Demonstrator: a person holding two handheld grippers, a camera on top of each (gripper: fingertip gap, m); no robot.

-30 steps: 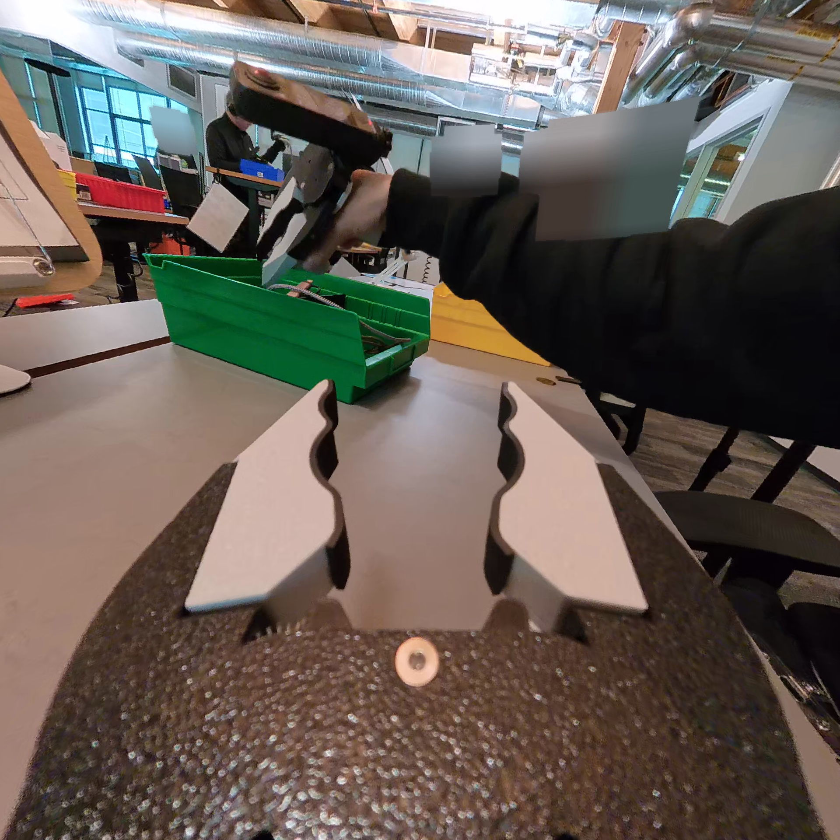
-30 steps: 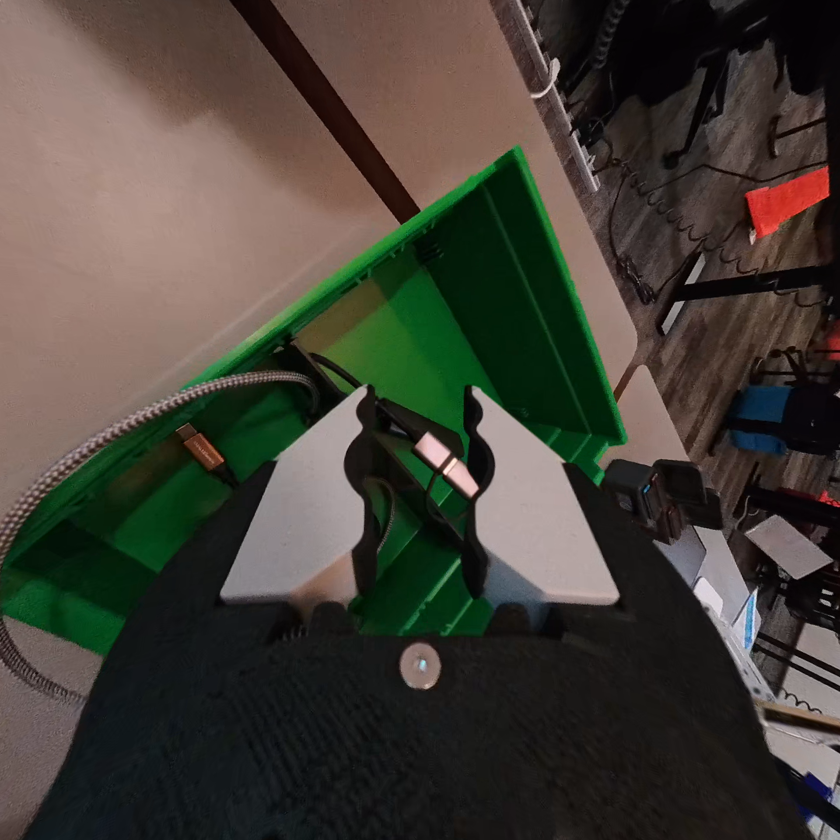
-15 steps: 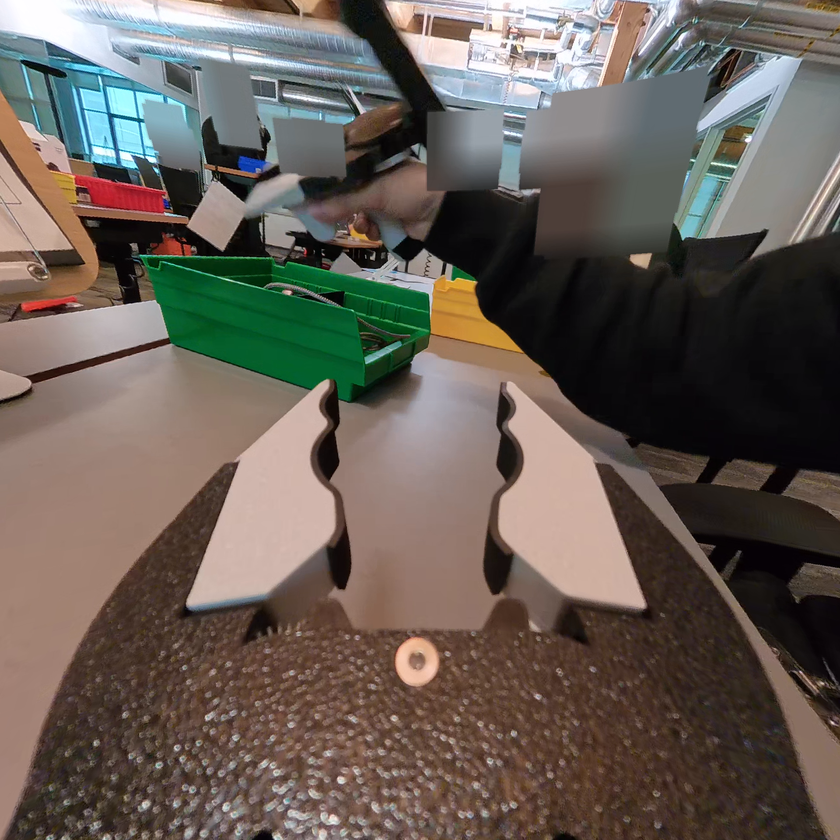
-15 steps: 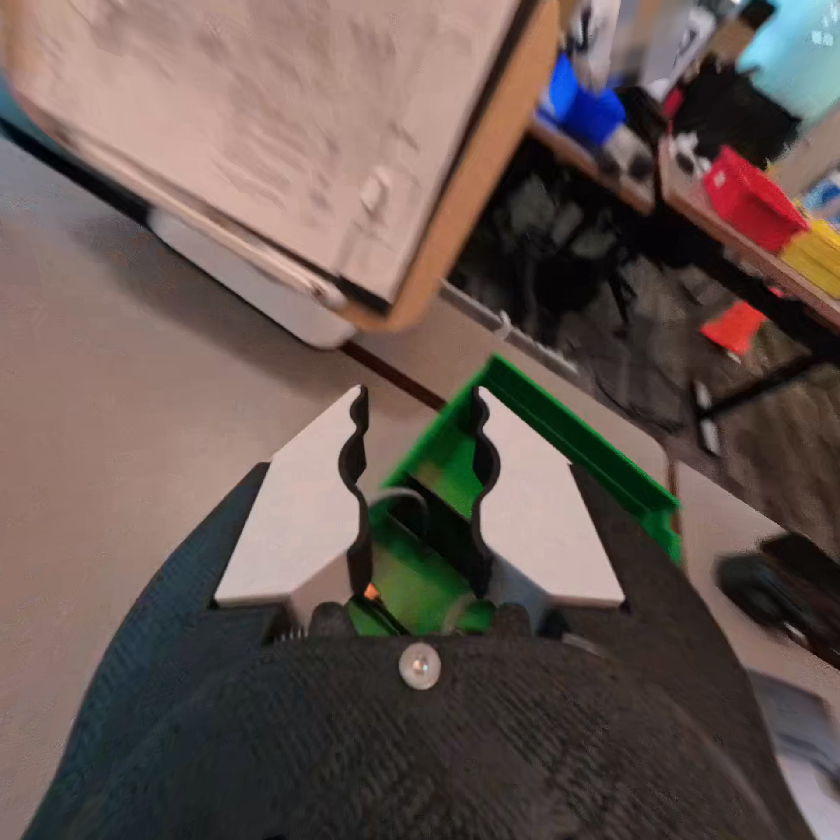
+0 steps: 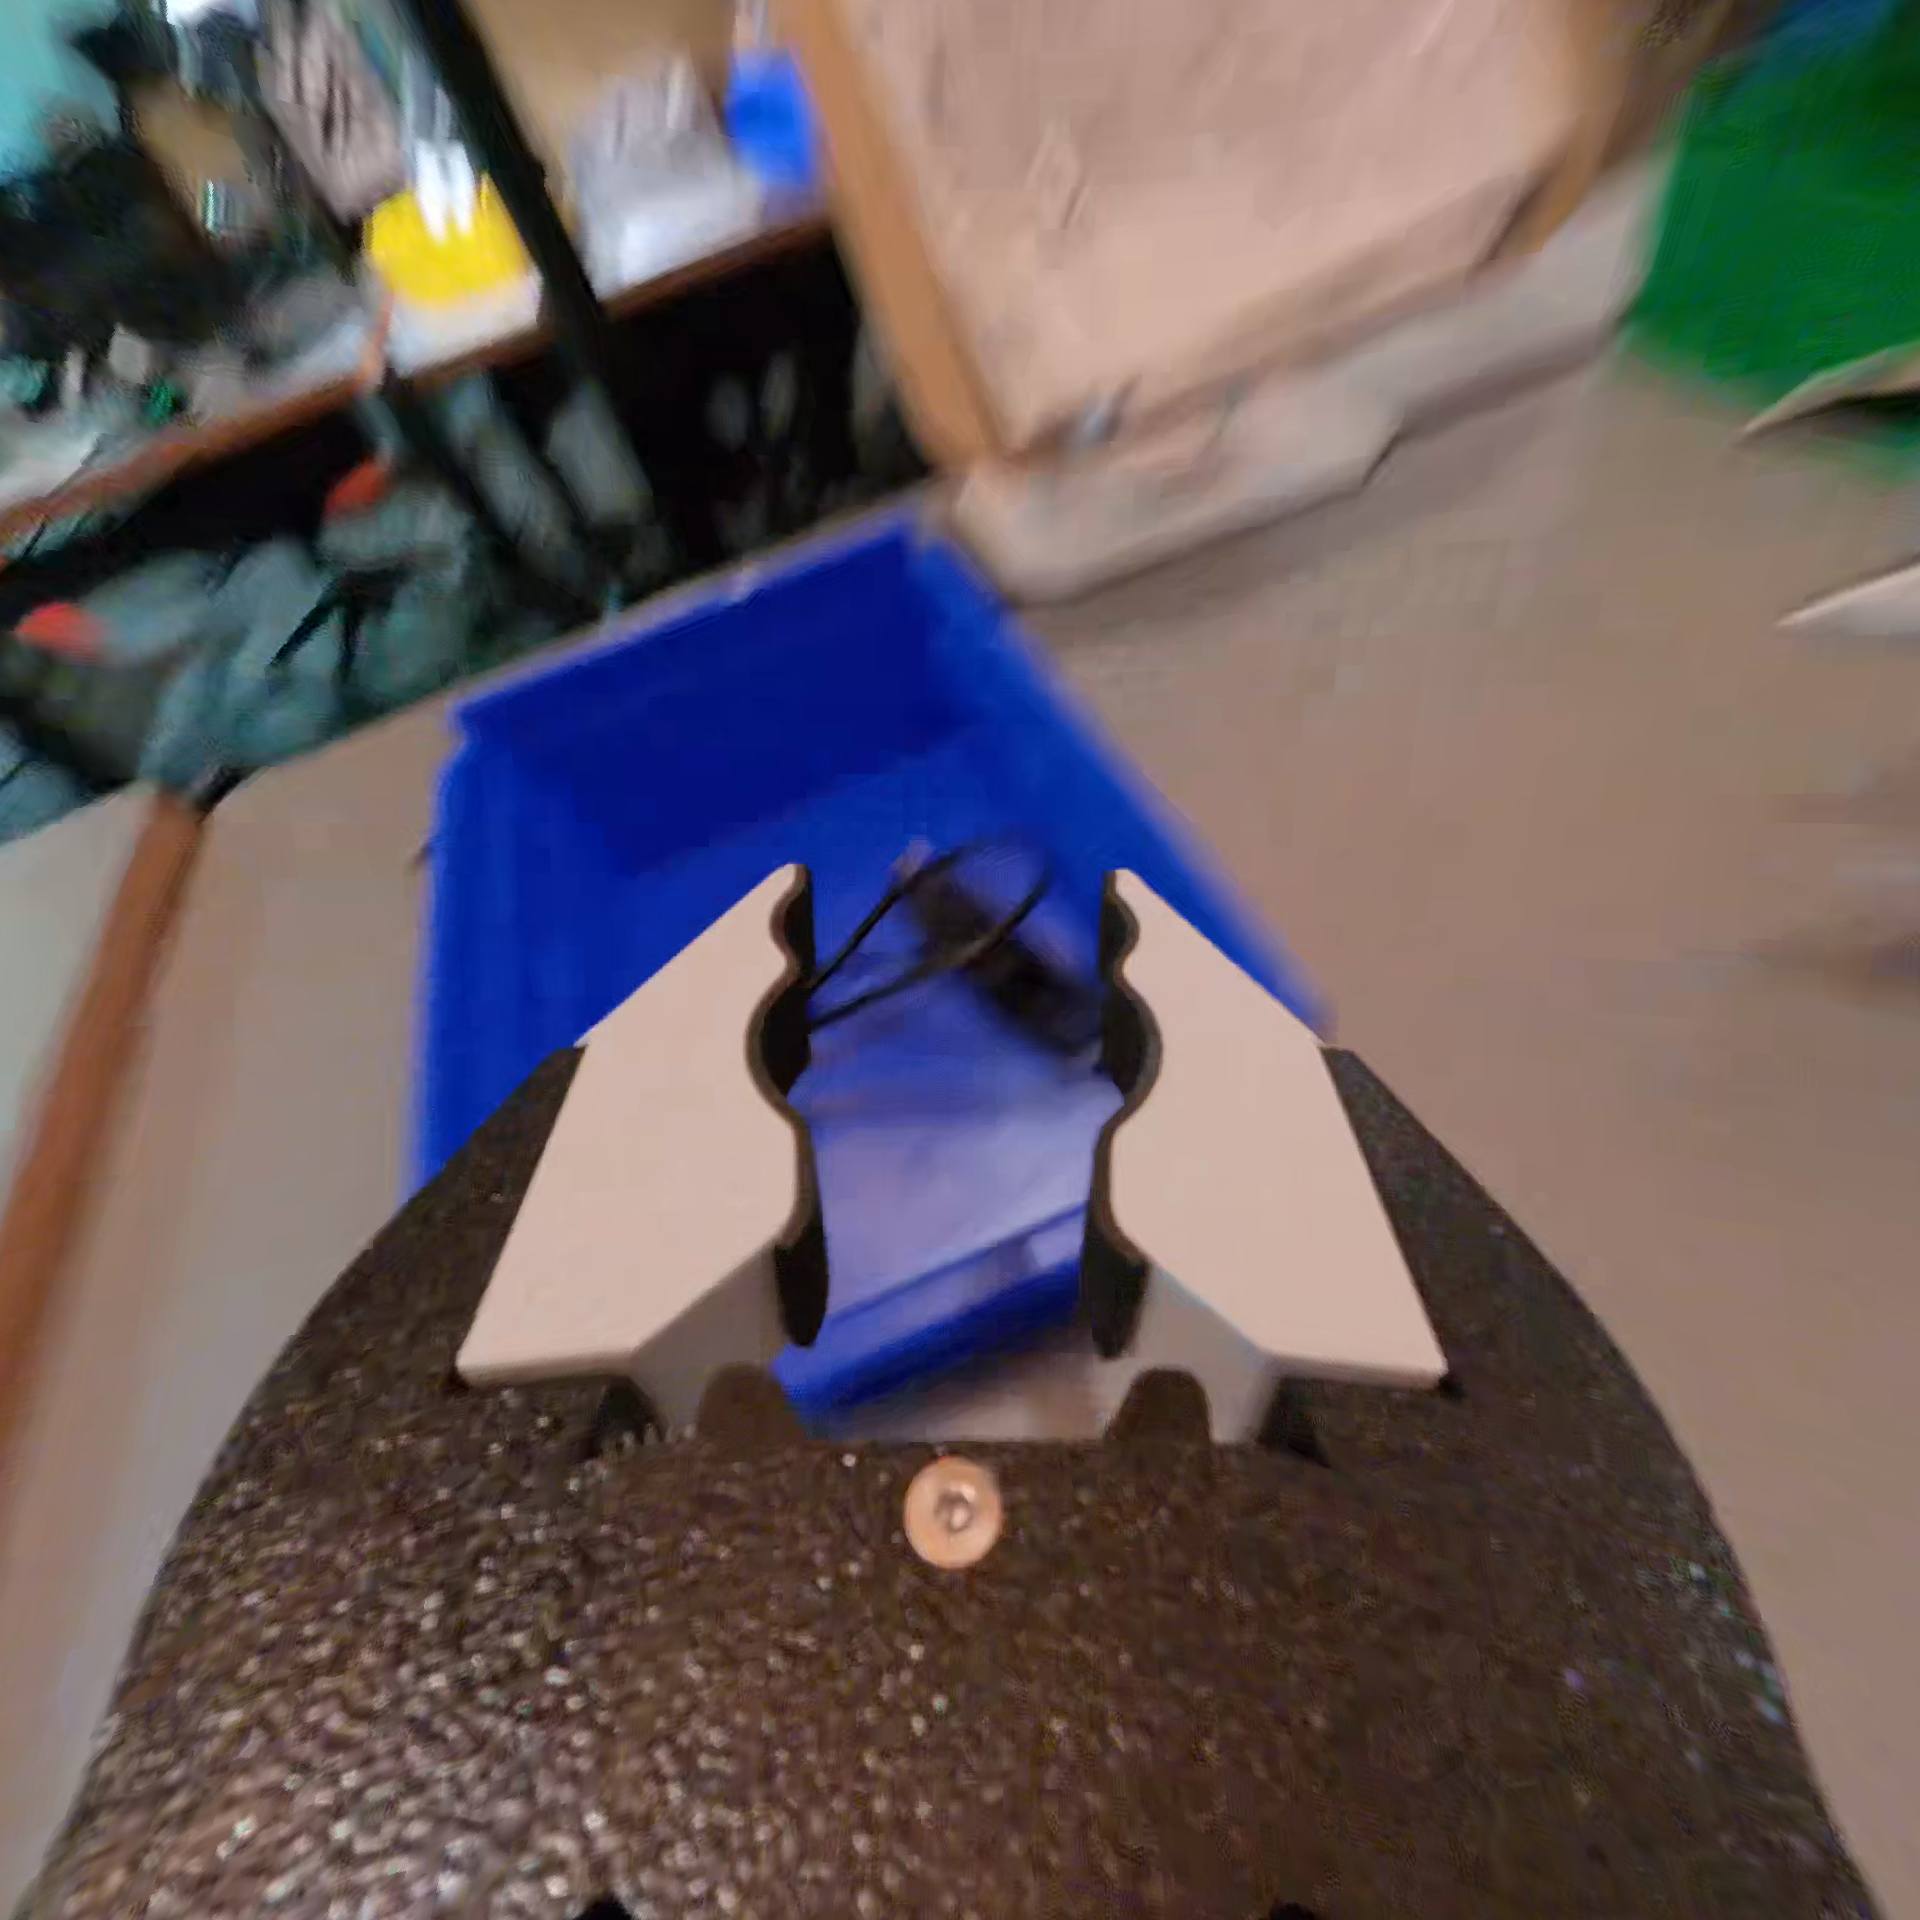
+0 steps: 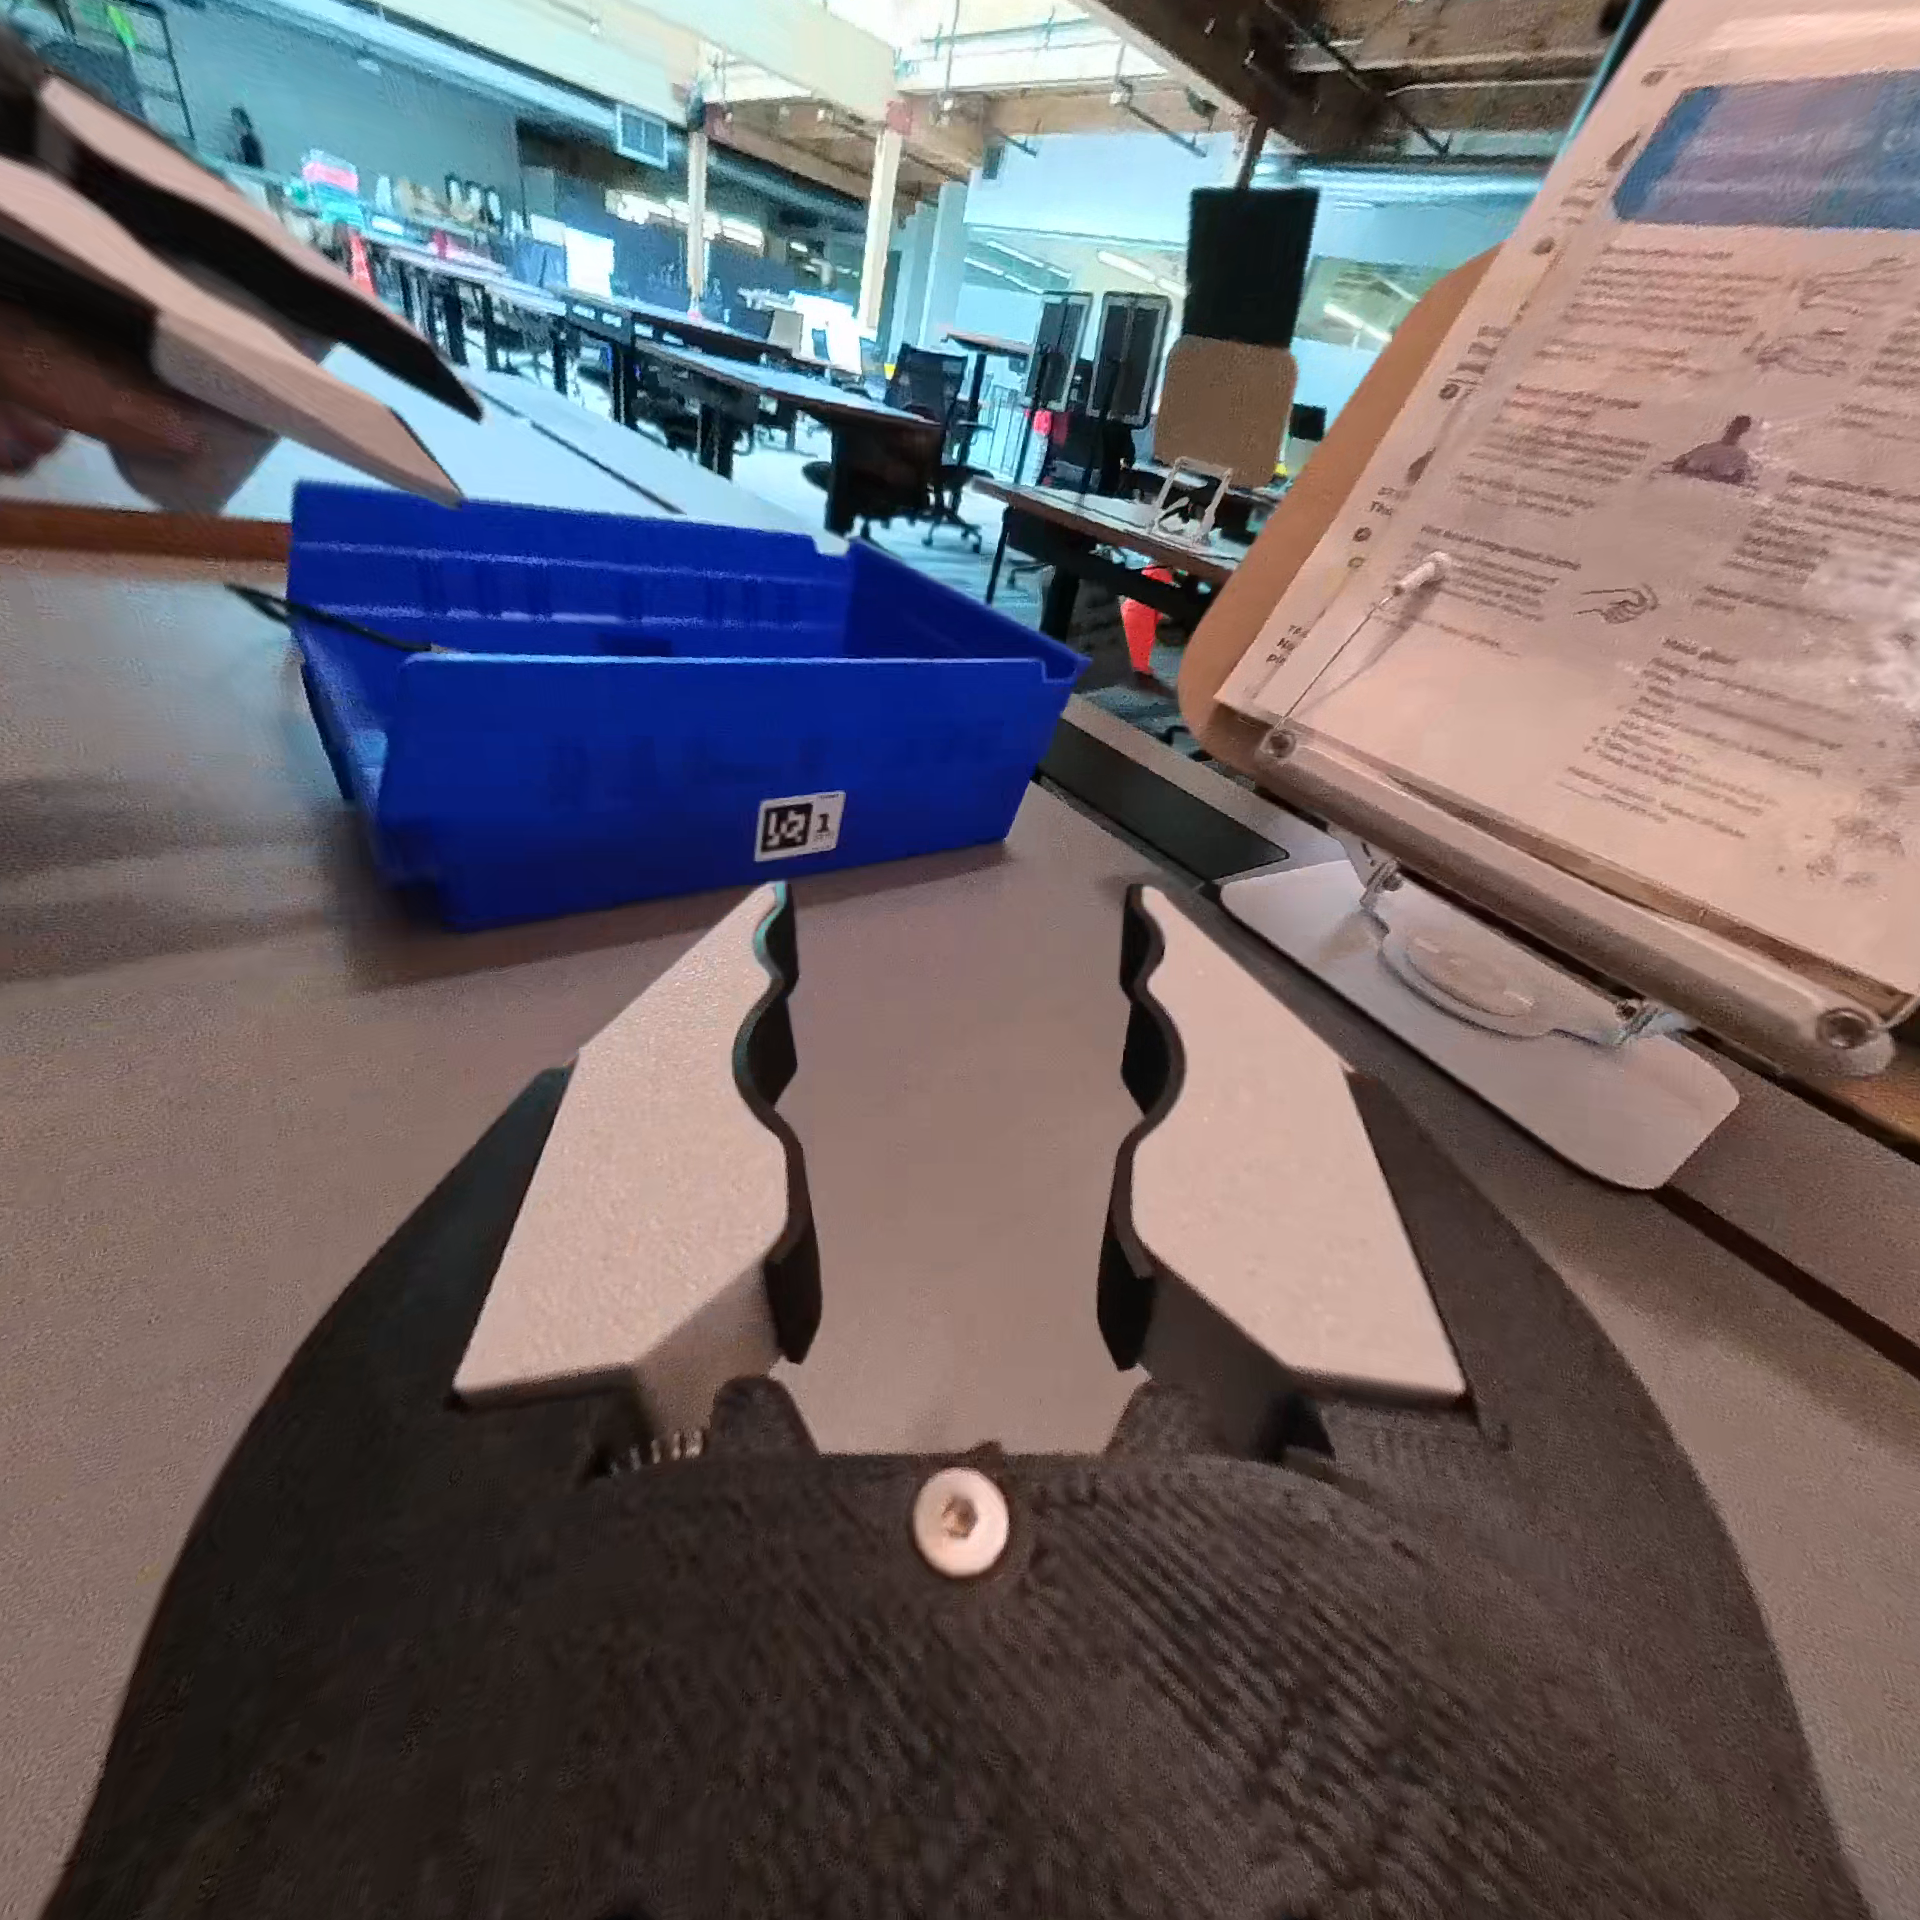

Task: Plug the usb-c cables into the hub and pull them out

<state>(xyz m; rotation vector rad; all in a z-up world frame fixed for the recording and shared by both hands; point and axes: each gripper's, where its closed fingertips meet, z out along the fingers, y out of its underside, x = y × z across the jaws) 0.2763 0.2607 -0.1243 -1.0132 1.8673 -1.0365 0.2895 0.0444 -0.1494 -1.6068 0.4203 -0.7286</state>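
Over the blue bin (image 5: 665,790) the left gripper (image 5: 951,904) hangs with tongs apart above a dark cable (image 5: 935,935), right gripper (image 6: 956,914) also spread and empty, nothing plugged yet.

Left wrist view looked steeply down from close above into the blue bin (image 5: 665,727), blurred. Right wrist view sat low over the table (image 6: 208,1039), facing that bin (image 6: 675,769) at 11 o'clock.
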